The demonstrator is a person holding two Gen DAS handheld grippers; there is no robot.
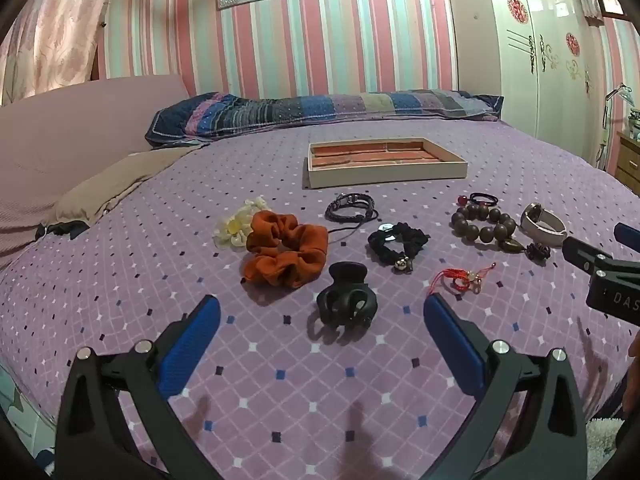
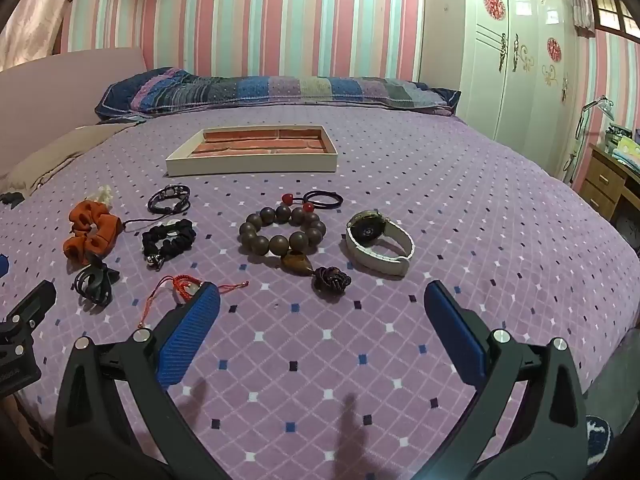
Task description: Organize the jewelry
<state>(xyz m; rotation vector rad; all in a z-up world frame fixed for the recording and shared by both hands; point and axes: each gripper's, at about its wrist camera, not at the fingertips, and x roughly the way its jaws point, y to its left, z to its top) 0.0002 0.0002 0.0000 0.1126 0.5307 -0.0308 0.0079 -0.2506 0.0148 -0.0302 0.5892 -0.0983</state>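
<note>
Both your left hand-held gripper (image 1: 322,316) and right hand-held gripper (image 2: 322,312) hover spread wide, holding nothing. All jewelry lies on the purple diamond-print bed (image 2: 480,200), nearer you than the shallow cream tray with a brick-red lining (image 2: 256,152).

Risks: the thin red cord charm (image 2: 180,290) may slip between the pads; the soft bedding may yield under pressure.

Count:
- two scrunchies
- one claw clip (image 1: 346,300)
- one wooden bead bracelet (image 2: 282,230)
- one white-strapped watch (image 2: 380,242)

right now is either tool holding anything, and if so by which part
Nothing is held. The left tool is open above the bedspread near the black hair clip, and the right tool is open too, short of the bead bracelet.
</note>
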